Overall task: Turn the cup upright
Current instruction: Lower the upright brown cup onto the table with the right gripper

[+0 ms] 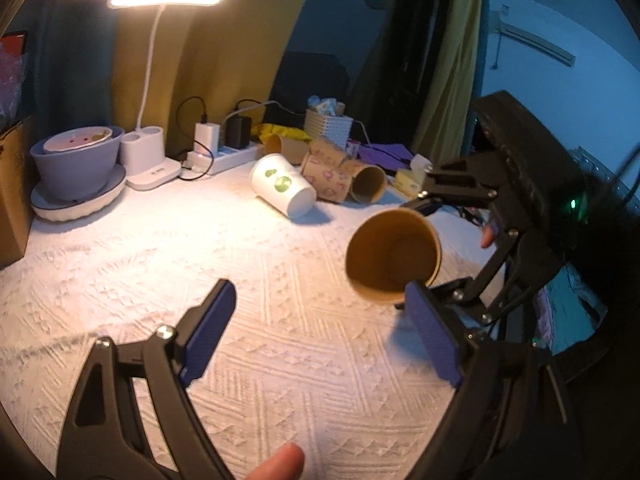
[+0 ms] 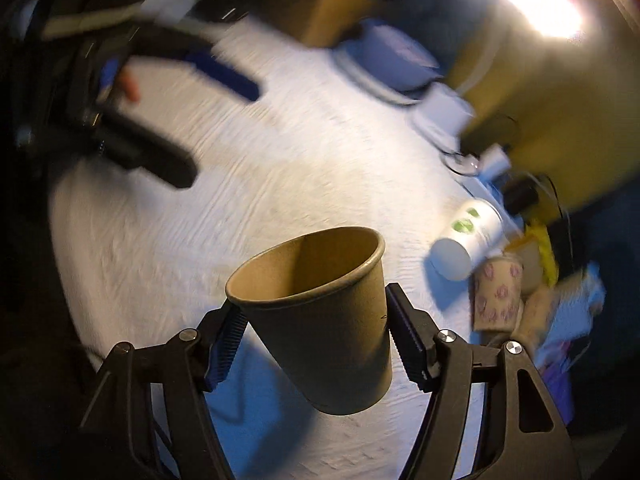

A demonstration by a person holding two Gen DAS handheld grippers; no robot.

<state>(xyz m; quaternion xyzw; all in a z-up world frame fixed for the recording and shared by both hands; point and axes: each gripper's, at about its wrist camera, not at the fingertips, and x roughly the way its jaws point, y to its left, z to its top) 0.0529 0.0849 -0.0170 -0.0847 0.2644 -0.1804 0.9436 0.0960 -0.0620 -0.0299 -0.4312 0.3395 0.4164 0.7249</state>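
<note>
A plain brown paper cup point(image 2: 324, 320) is held in my right gripper point(image 2: 316, 332), whose jaws press its sides; it hangs above the white cloth, tilted, its mouth up and away from the camera. In the left wrist view the same cup point(image 1: 394, 256) is at the right, mouth facing the camera, held by the right gripper point(image 1: 416, 246) above the table. My left gripper point(image 1: 320, 332) is open and empty, low over the cloth, to the left of the cup. In the right wrist view the left gripper point(image 2: 192, 120) is blurred at the upper left.
A white cup with green print point(image 1: 282, 190) lies on its side at the back, with patterned and brown cups point(image 1: 340, 174) lying behind it. A lit desk lamp point(image 1: 150, 160), a purple bowl on a plate point(image 1: 76, 164) and a power strip point(image 1: 228, 152) stand at the back left.
</note>
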